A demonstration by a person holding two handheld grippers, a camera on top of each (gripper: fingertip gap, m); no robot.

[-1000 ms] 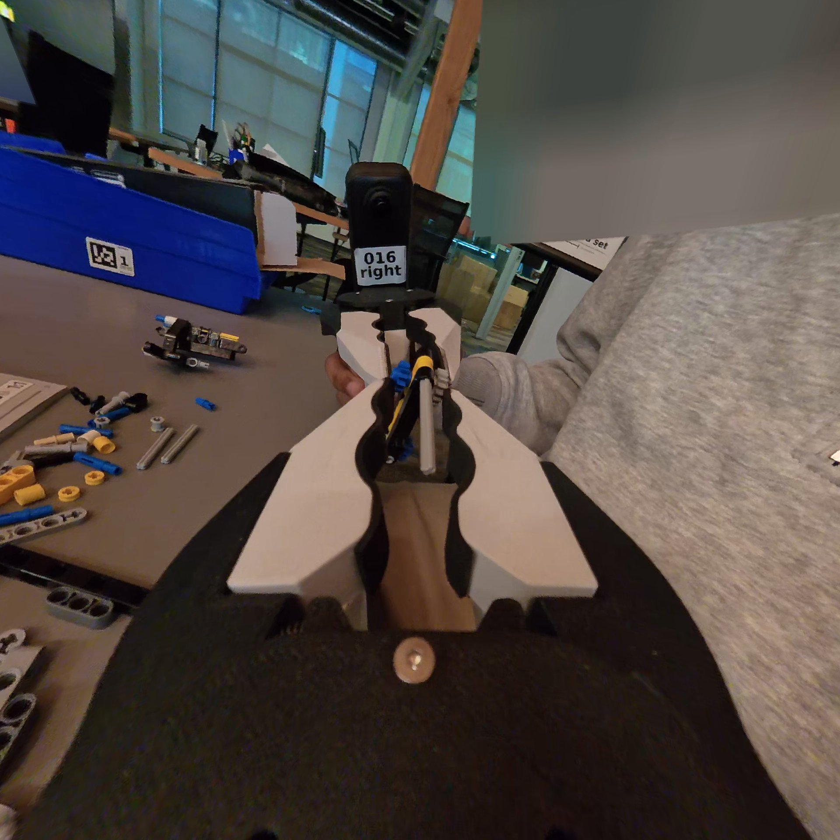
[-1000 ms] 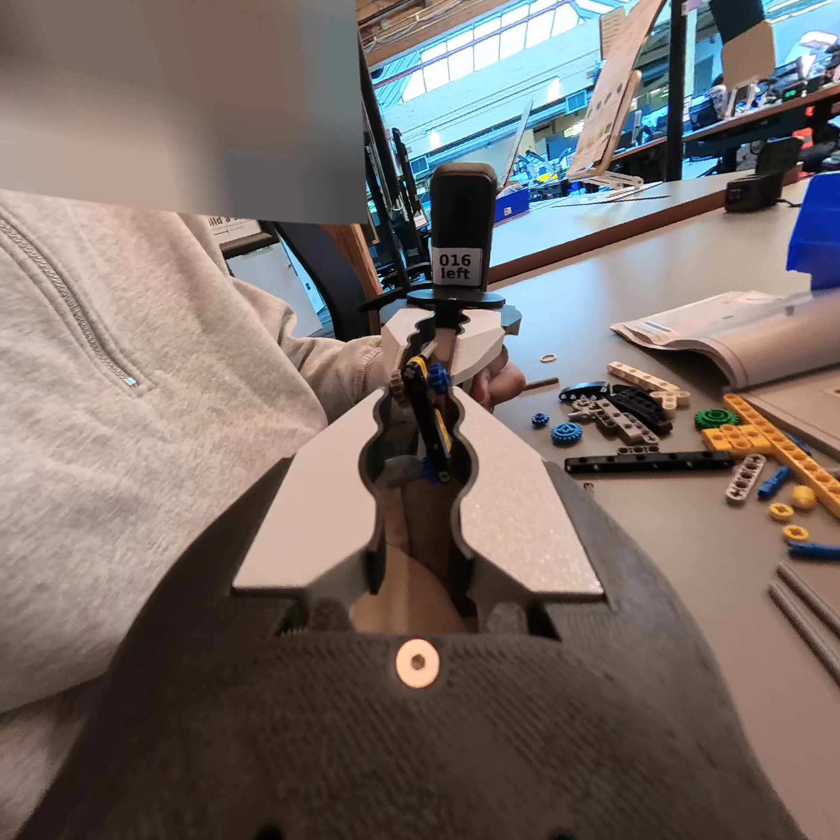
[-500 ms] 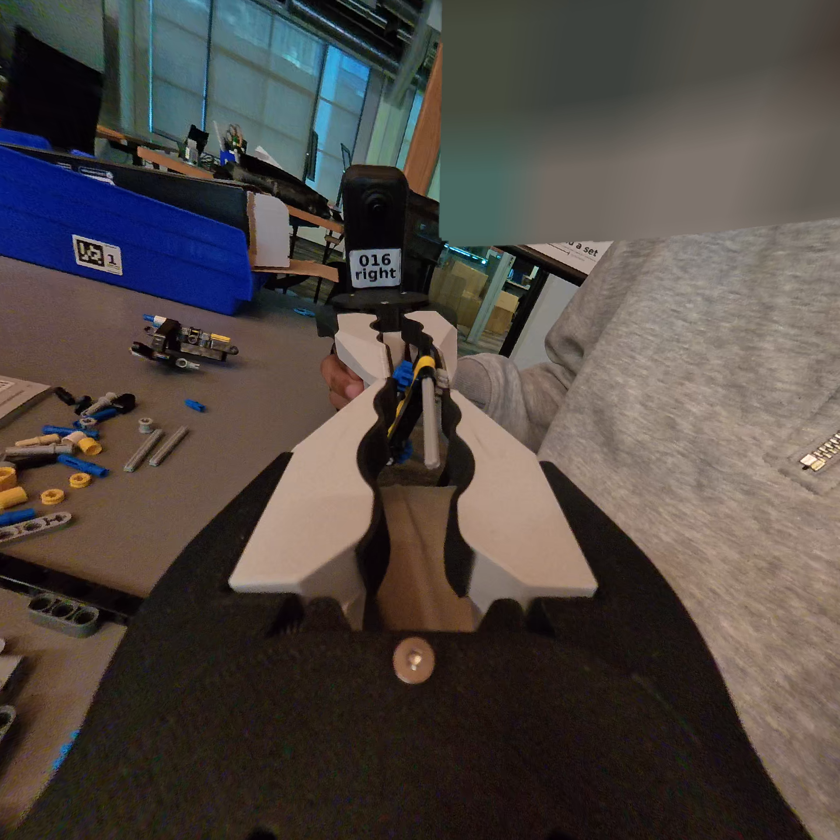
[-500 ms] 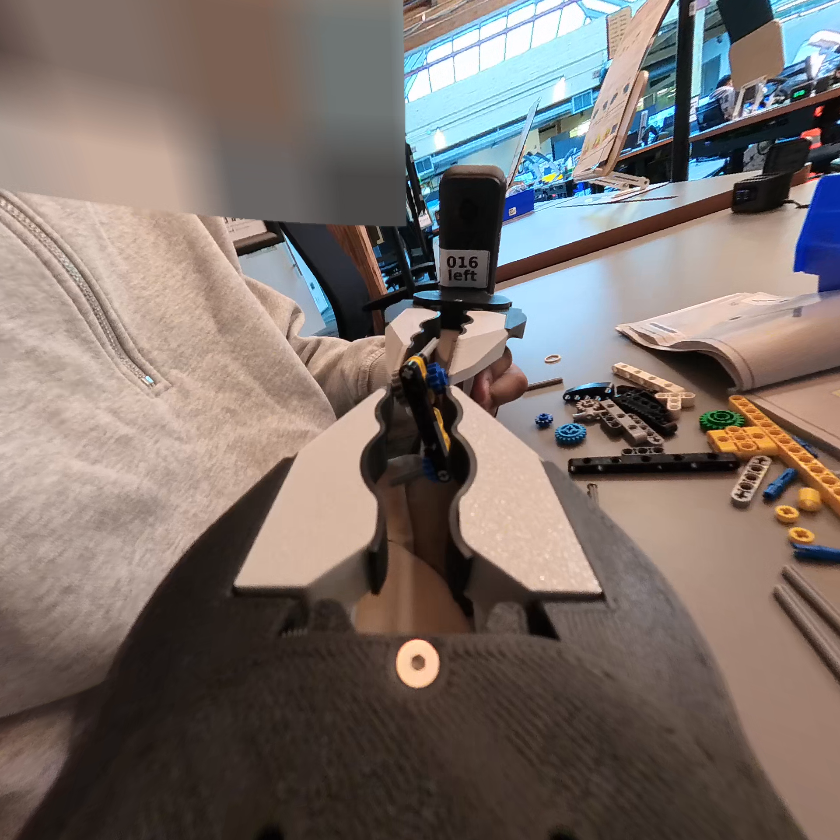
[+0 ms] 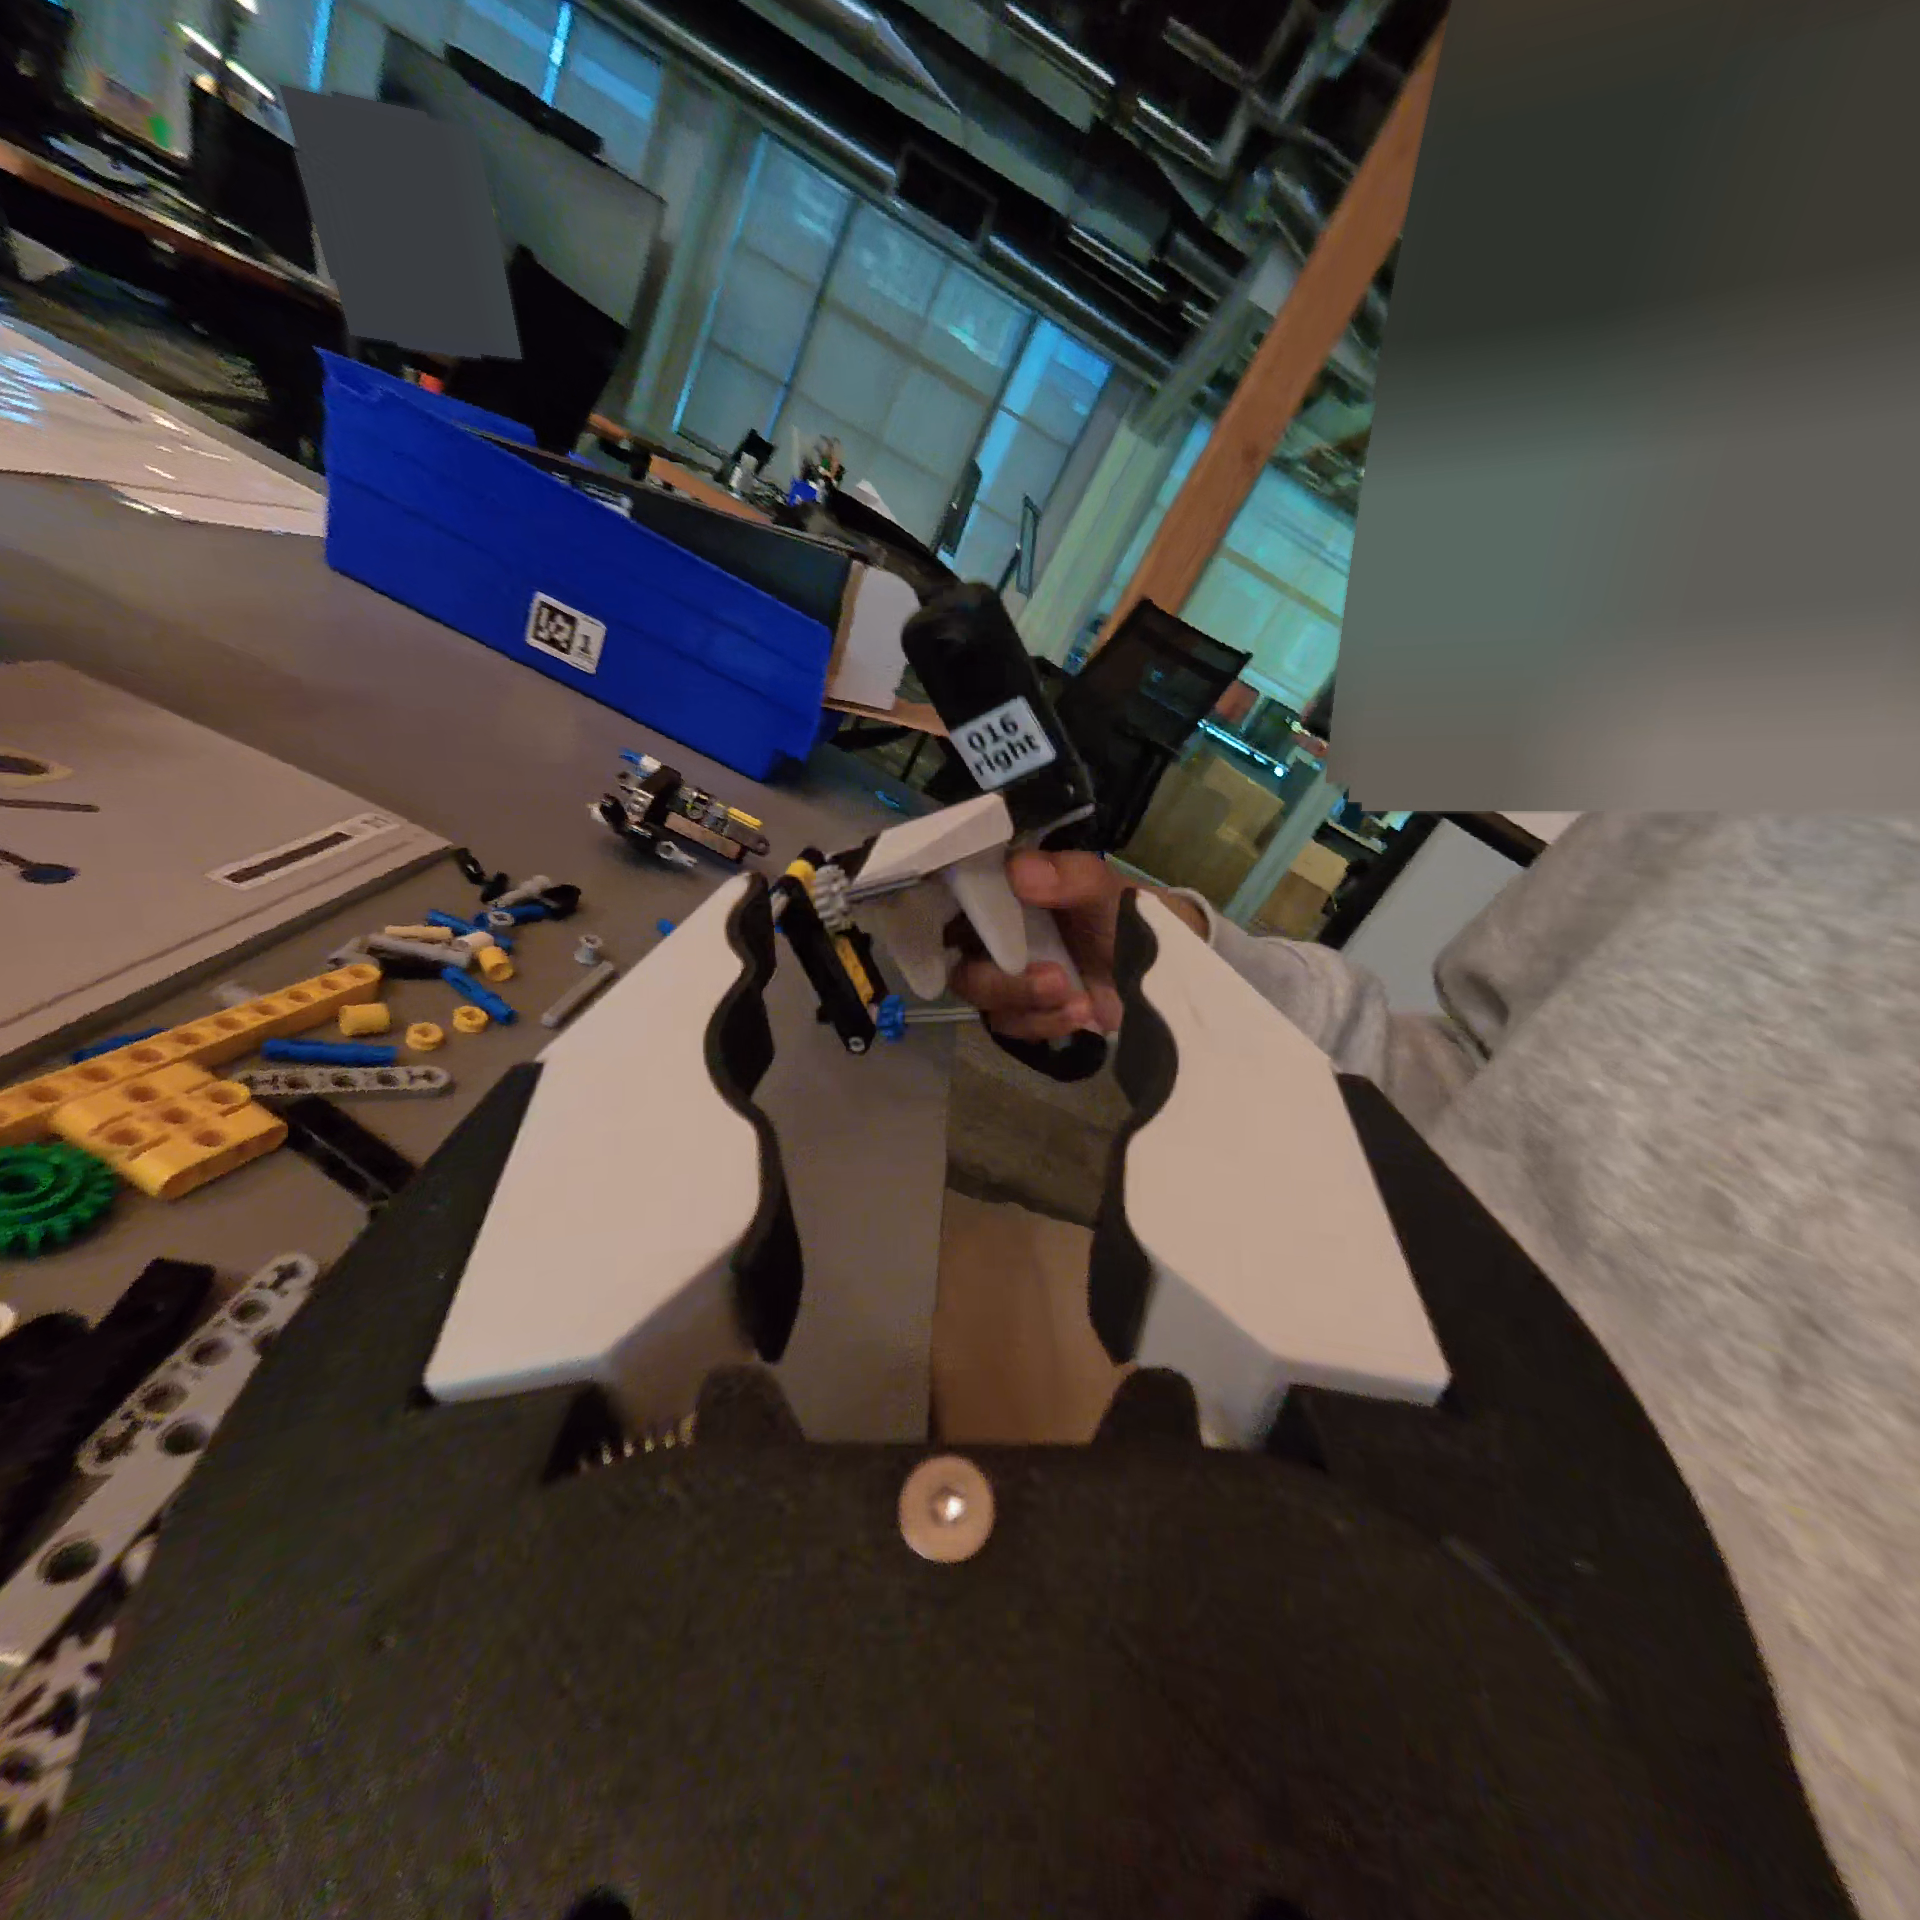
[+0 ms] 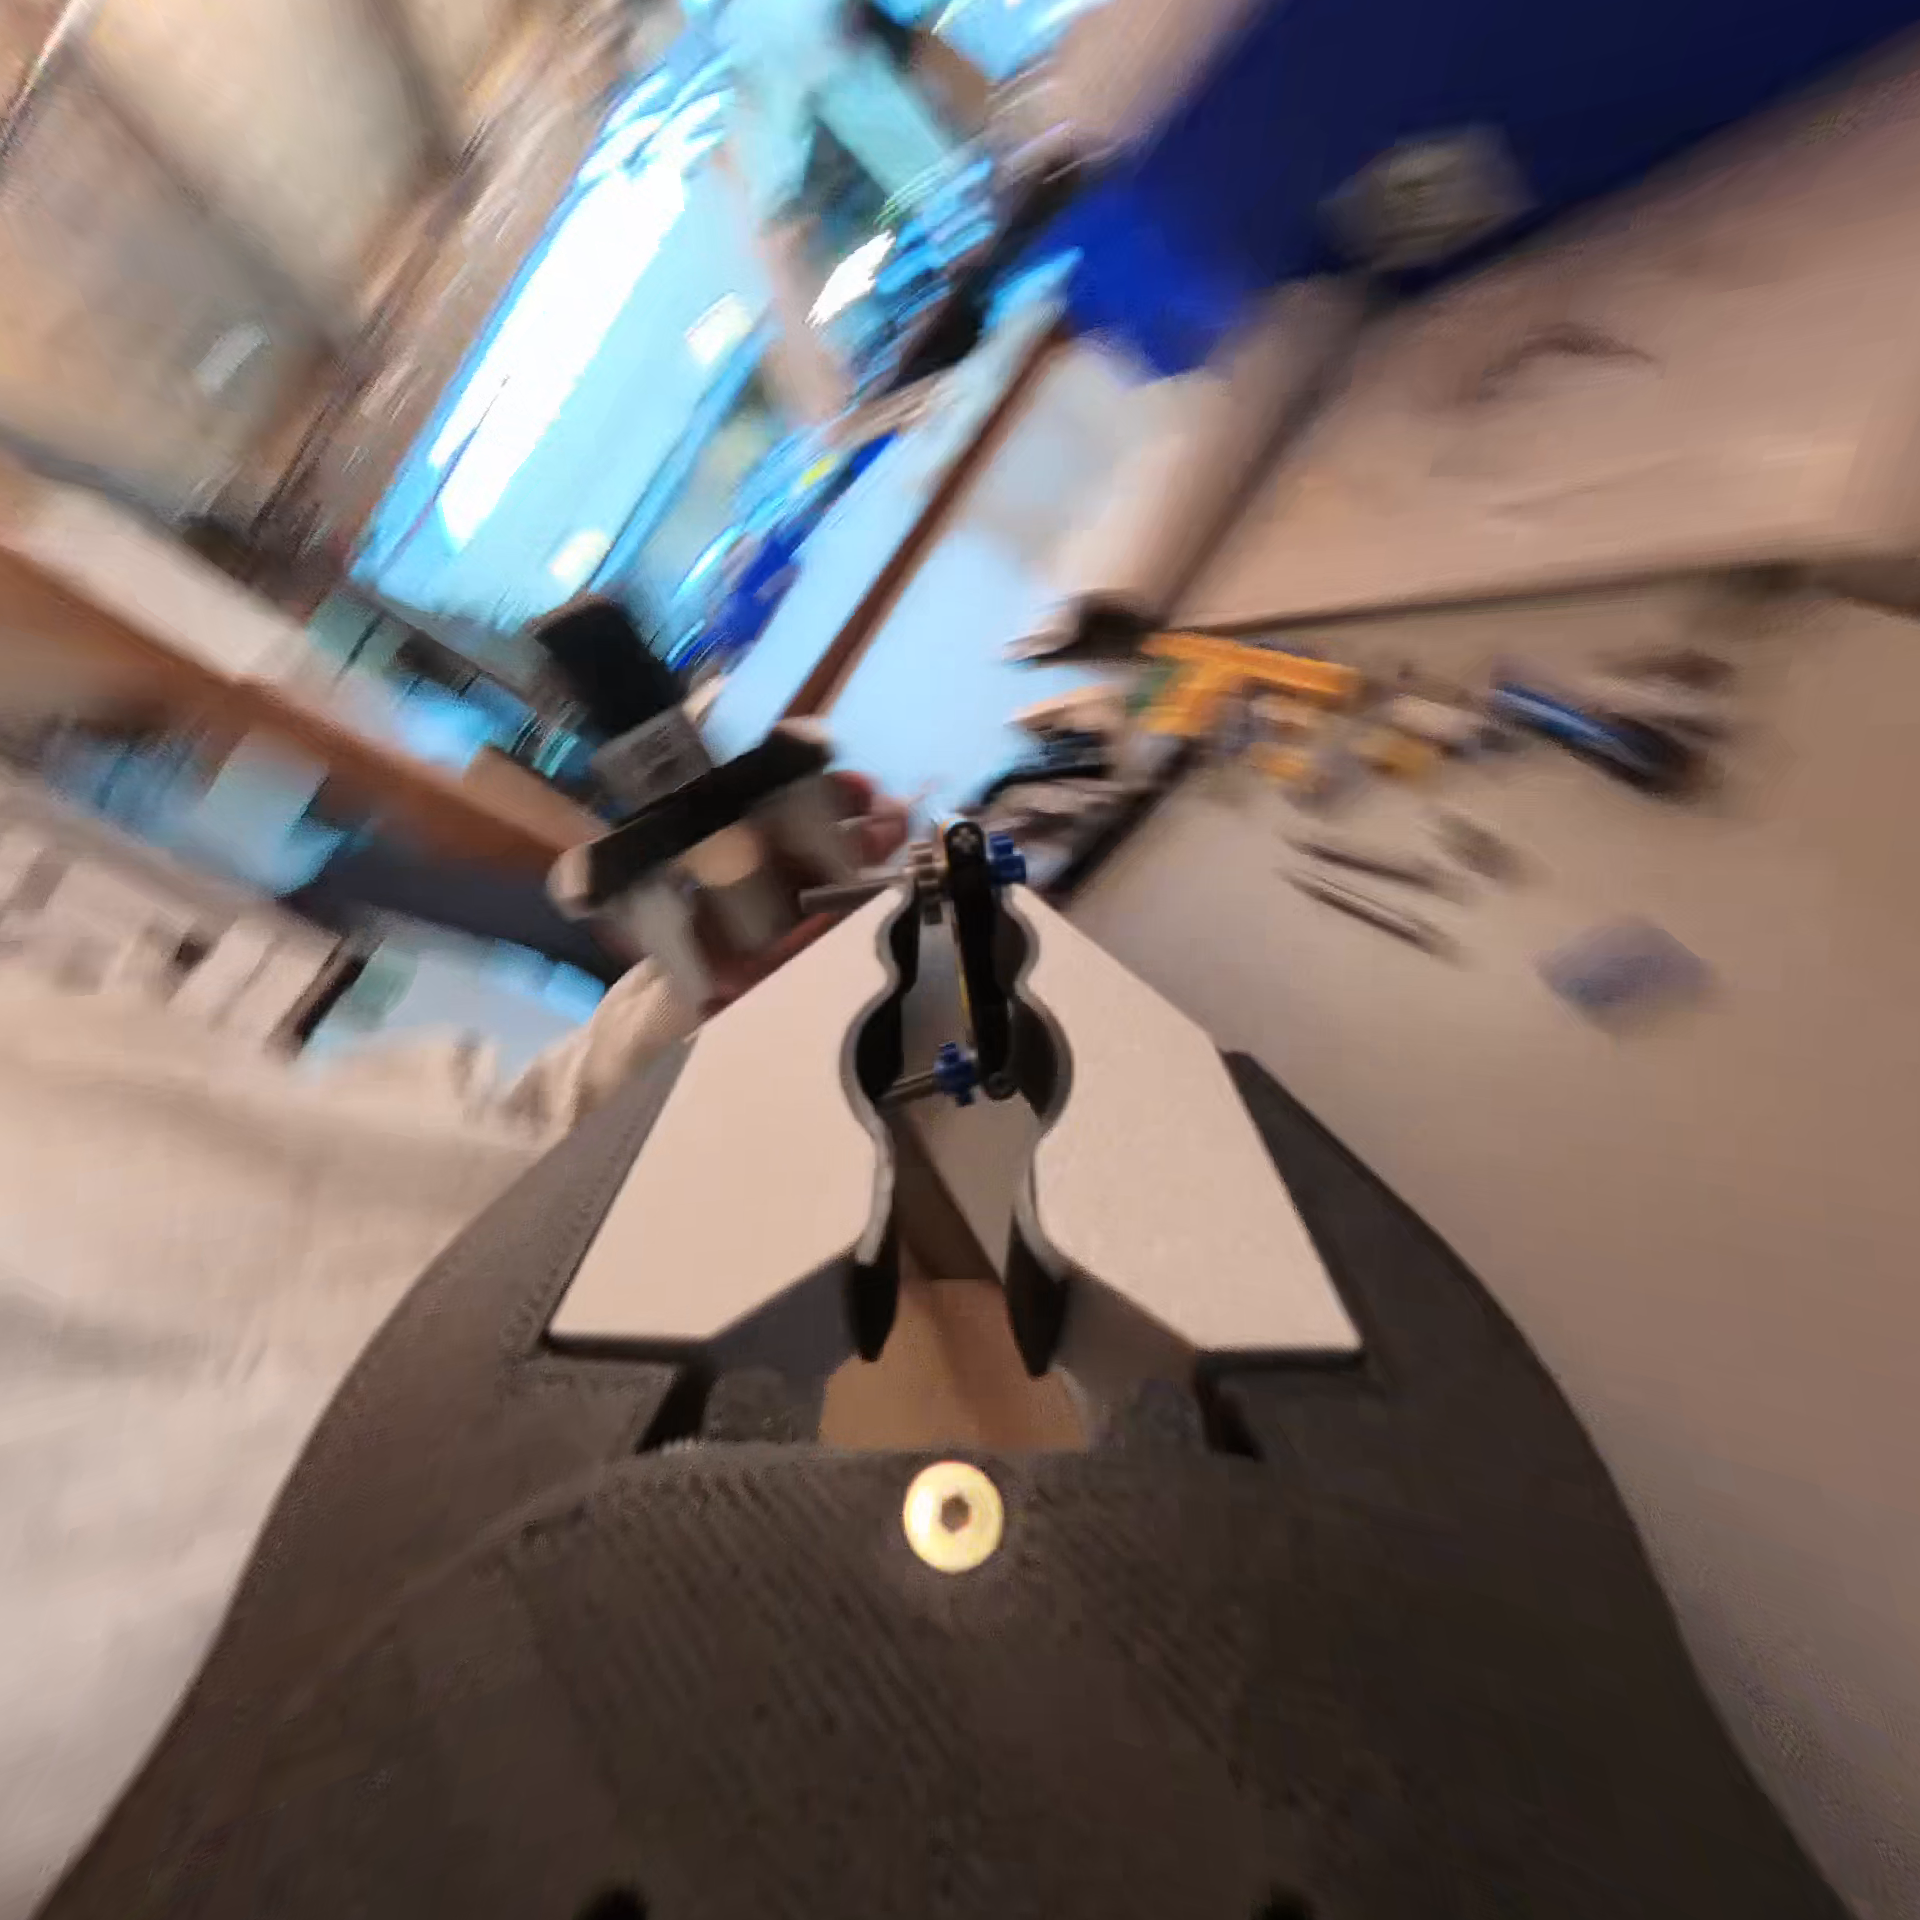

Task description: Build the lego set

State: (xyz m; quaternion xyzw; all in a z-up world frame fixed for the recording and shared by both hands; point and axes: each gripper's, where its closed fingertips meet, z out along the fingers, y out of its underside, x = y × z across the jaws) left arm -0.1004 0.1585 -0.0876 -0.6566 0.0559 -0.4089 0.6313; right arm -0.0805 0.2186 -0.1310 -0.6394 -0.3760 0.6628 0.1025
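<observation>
A small lego assembly (image 5: 831,966) made of a black beam, yellow parts, a grey gear, blue bushes and grey axles is held in the air over the table edge. My right gripper (image 6: 961,904) is shut on its black beam (image 6: 971,935). The right wrist view is heavily motion-blurred. In the left wrist view the right gripper (image 5: 883,914) is tilted and held by a hand. My left gripper (image 5: 940,904) is wide open and empty. The assembly shows between its spread fingers, close to the left fingertip (image 5: 743,914).
Loose parts lie on the grey table (image 5: 312,727): yellow beams (image 5: 156,1091), a green gear (image 5: 42,1195), blue pins, grey axles, and a second small assembly (image 5: 675,816). A blue bin (image 5: 561,592) stands behind, an instruction booklet (image 5: 156,831) at left. The person's grey sweater (image 5: 1610,1195) fills the right. The grippers' ends are close to 8 centimetres from one another.
My left gripper has opened and let go of the assembly. The right gripper keeps the assembly, has tilted and is moving fast, blurring its view.
</observation>
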